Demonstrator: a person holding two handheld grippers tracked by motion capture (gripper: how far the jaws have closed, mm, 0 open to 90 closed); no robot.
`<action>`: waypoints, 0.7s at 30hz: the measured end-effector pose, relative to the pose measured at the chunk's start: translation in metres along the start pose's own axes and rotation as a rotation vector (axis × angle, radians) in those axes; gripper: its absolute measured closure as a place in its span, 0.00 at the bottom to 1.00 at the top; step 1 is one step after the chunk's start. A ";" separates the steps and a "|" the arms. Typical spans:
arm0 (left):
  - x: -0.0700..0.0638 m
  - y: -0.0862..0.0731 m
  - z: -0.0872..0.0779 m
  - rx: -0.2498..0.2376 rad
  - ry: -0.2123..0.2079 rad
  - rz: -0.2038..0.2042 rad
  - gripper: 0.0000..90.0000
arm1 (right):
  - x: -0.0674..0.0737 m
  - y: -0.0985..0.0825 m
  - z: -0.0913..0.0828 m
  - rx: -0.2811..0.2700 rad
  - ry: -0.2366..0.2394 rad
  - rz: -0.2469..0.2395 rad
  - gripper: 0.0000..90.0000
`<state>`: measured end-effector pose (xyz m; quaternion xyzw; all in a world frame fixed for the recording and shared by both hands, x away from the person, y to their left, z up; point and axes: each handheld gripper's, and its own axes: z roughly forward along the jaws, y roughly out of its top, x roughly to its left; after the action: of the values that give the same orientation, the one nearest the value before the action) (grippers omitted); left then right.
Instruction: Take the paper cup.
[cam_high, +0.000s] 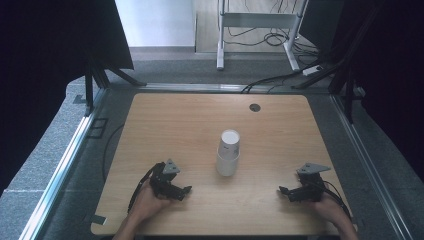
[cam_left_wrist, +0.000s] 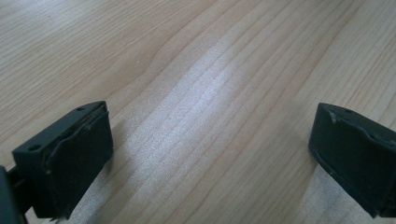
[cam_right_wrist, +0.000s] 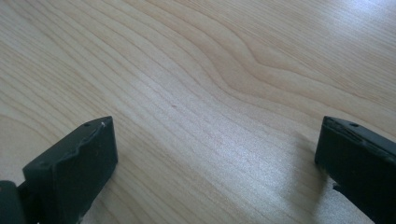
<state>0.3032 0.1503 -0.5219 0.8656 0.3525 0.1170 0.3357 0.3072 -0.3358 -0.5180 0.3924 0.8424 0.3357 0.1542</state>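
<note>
On the wooden table (cam_high: 200, 120) a stack of white paper cups (cam_high: 228, 152) stands upside down near the middle, between and slightly beyond both, nearer the left hand-held gripper (cam_high: 184, 190) than the right hand-held gripper (cam_high: 284, 192), each spread wide and empty.

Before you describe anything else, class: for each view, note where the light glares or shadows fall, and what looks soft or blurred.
High view: dark curtains at both sides, the white cups lit evenly on the table. Left gripper view: a pale sheen runs across the wood between the open fingers, whose near edges look soft. Right gripper view: similar sheen, with a soft shadow beside the right-hand finger.
</note>
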 end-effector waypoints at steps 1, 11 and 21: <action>0.000 0.000 0.000 0.000 0.001 0.000 0.00 | 0.000 0.000 0.000 -0.001 0.000 0.001 0.00; -0.001 0.002 0.000 0.015 0.004 -0.004 0.00 | 0.000 0.005 0.002 0.031 -0.003 0.006 0.00; 0.000 0.005 -0.005 0.066 0.002 -0.015 0.02 | 0.000 0.013 0.002 0.097 -0.005 0.006 0.00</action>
<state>0.3039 0.1497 -0.5149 0.8734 0.3631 0.1037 0.3074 0.3152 -0.3293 -0.5107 0.4027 0.8561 0.2940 0.1362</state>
